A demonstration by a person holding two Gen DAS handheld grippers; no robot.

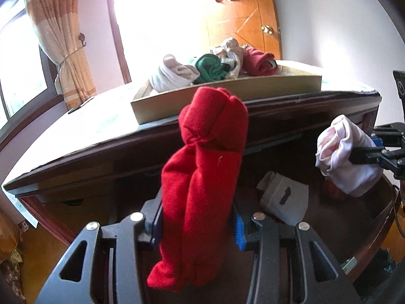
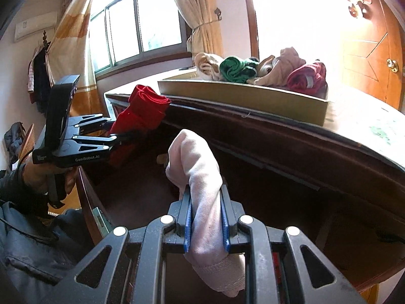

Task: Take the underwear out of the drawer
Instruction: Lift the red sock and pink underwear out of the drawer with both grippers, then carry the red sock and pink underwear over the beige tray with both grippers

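both jaws clenched — left gripper [image 1: 197,230] on a red roll [image 1: 202,177], right gripper [image 2: 206,225] on a pale roll [image 2: 200,177]; below them a grey piece [image 1: 283,200] is left in the drawer [image 1: 354,240] — several rolls already fill the box [image 1: 227,93] ahead.

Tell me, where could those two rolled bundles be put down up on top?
The box is crowded in its middle and right. Bare patches: the box's left end beside the white roll, the tabletop toward the curtain, and the tabletop right of the box, toward the door.

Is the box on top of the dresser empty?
No, the box already holds several rolled-up clothes, among them a green bundle and a dark red one.
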